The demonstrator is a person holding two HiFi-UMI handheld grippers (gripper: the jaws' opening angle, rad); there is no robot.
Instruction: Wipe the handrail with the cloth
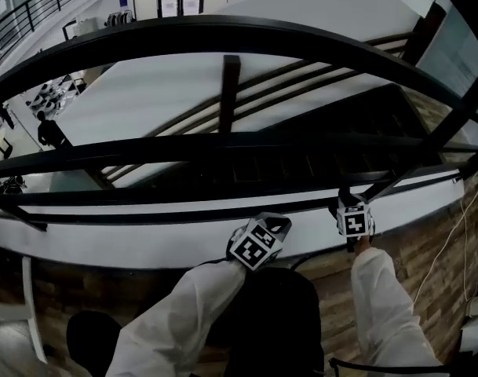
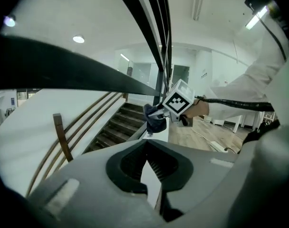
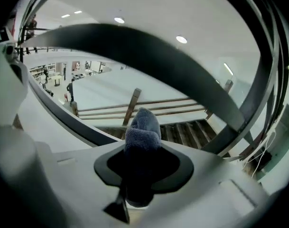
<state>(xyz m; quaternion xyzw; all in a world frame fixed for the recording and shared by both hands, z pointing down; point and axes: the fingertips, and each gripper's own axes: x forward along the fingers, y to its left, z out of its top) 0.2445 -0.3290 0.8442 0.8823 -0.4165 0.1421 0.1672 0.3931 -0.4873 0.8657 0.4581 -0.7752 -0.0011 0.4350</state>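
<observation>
Your right gripper has its fingers clamped on the blue cloth, low by the white ledge and under the black handrail. Your left gripper has its fingers together, empty. Loosen your grip over the stairs and the cloth likely drops out of reach.

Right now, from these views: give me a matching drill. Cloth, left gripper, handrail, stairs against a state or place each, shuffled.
1. cloth
2. left gripper
3. handrail
4. stairs

A. black, curved
B. nothing in its jaws
C. below, past the rails
D. clamped in the right gripper

Pairs: 1-D, 2-B, 3-A, 4-C
</observation>
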